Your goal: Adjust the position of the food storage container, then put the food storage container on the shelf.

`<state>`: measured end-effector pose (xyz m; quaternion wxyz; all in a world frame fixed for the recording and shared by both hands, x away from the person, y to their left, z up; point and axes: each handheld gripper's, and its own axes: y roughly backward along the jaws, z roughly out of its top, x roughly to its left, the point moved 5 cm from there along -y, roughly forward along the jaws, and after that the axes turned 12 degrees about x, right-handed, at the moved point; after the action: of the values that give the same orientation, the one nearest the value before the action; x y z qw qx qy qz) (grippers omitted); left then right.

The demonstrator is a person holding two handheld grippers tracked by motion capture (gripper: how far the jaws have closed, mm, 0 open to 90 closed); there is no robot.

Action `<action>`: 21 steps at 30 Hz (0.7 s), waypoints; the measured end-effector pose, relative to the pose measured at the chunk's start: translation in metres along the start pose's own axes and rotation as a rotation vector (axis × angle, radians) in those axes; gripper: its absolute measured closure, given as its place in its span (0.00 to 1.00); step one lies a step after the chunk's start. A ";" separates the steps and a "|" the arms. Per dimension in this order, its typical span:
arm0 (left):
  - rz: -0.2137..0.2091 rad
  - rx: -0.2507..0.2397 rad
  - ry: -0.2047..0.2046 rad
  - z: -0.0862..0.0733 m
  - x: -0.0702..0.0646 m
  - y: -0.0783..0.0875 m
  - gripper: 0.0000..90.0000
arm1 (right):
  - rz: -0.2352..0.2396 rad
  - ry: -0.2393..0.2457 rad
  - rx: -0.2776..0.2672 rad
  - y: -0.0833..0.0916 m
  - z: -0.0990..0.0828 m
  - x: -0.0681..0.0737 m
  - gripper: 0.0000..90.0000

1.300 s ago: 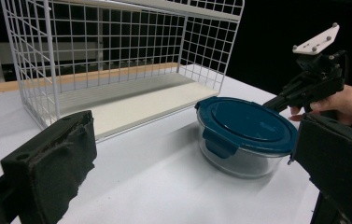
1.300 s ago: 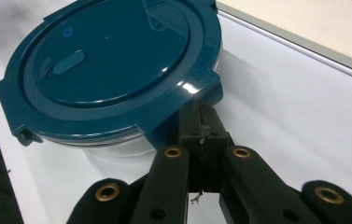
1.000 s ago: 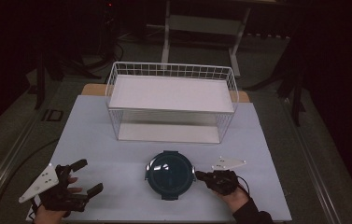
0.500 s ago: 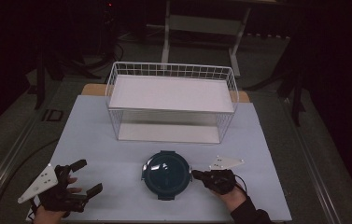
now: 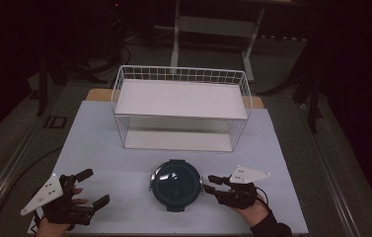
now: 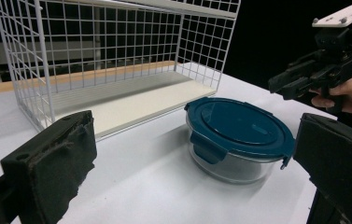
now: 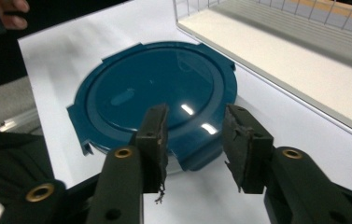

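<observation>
Two black tools, left tool (image 5: pixel 89 188), right tool (image 5: pixel 212 184), grey three-cornered top plates, brass-ringed screw holes, dark sleeve (image 5: pixel 272 230)

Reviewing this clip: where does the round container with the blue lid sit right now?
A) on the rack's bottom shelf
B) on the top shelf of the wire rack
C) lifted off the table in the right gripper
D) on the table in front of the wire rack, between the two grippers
D: the blue-lidded glass container rests on the white table before the wire rack, with the left gripper and right gripper open at either side.
</observation>
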<state>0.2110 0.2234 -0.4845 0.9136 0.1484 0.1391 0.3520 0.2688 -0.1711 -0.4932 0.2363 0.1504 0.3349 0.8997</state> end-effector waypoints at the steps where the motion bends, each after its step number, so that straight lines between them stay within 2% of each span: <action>1: 0.000 0.001 -0.002 0.000 0.000 0.000 0.00 | 0.002 0.000 -0.006 0.000 0.001 0.000 0.61; 2: 0.000 0.001 -0.001 0.000 0.000 0.000 0.00 | 0.008 -0.004 -0.011 0.000 0.001 0.001 0.50; 3: 0.000 0.001 -0.001 0.000 0.000 0.000 0.00 | 0.008 -0.004 -0.011 0.000 0.001 0.001 0.50; 4: -0.001 0.003 0.000 0.000 -0.001 0.000 0.00 | 0.019 -0.025 -0.031 0.001 0.003 -0.001 0.33; 7: -0.009 0.010 0.000 0.001 -0.003 -0.002 0.00 | 0.020 -0.015 -0.032 0.001 0.002 -0.002 0.16; 9: -0.023 0.010 -0.001 0.004 -0.006 -0.003 0.00 | 0.025 -0.032 -0.045 0.003 0.003 -0.003 0.15; 12: -0.041 0.013 -0.012 0.010 -0.012 -0.005 0.00 | 0.000 -0.003 -0.050 0.006 0.003 -0.003 0.12; 14: -0.055 0.018 -0.008 0.017 -0.016 -0.005 0.00 | -0.007 0.008 -0.080 0.010 0.005 -0.003 0.13; 16: -0.062 0.017 -0.010 0.024 -0.020 -0.006 0.00 | -0.051 0.021 -0.104 0.015 0.007 -0.003 0.15; 19: -0.065 0.042 -0.025 0.032 -0.024 -0.009 0.00 | -0.103 0.048 -0.146 0.022 0.011 -0.002 0.17; 21: -0.068 0.054 -0.036 0.034 -0.026 -0.011 0.00 | -0.114 0.058 -0.158 0.024 0.012 -0.001 0.17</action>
<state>0.2114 0.1924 -0.4538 0.9232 0.1746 0.1369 0.3139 0.2669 -0.1808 -0.4686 0.2886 0.0856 0.2775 0.9123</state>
